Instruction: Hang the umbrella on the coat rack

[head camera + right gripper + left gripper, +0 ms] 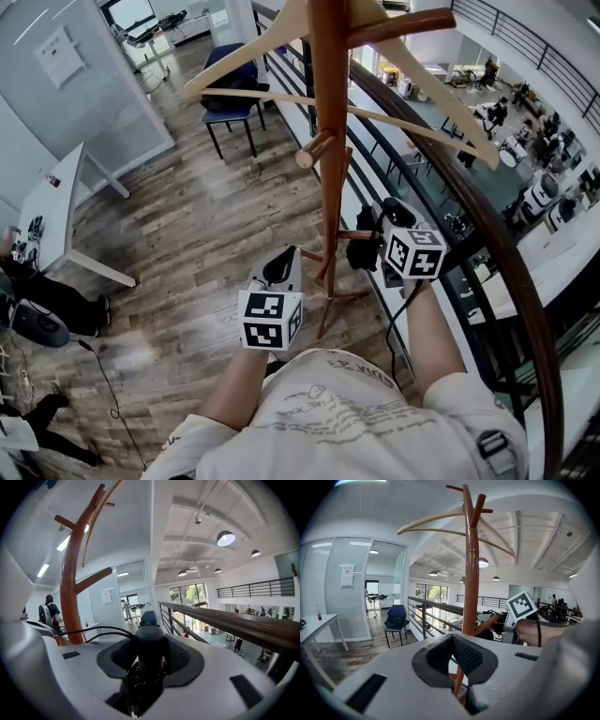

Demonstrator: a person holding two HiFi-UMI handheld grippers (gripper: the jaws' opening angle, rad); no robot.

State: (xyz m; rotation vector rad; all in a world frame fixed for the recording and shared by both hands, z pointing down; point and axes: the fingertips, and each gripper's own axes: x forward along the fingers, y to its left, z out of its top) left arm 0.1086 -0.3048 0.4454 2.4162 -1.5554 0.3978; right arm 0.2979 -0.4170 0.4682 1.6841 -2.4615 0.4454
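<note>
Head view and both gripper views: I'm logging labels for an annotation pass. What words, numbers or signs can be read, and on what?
Shirt: printed lettering, upside down and too blurred to read.
Paper sheet on the glass wall: too small to read in any view.
Marker cubes: black-and-white square patterns, no words.
No text can be read in these views.

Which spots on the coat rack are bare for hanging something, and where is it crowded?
Bare: the short peg on the pole's left side, below the wooden hangers. Crowded: the top, where those hangers span both sides.
</note>
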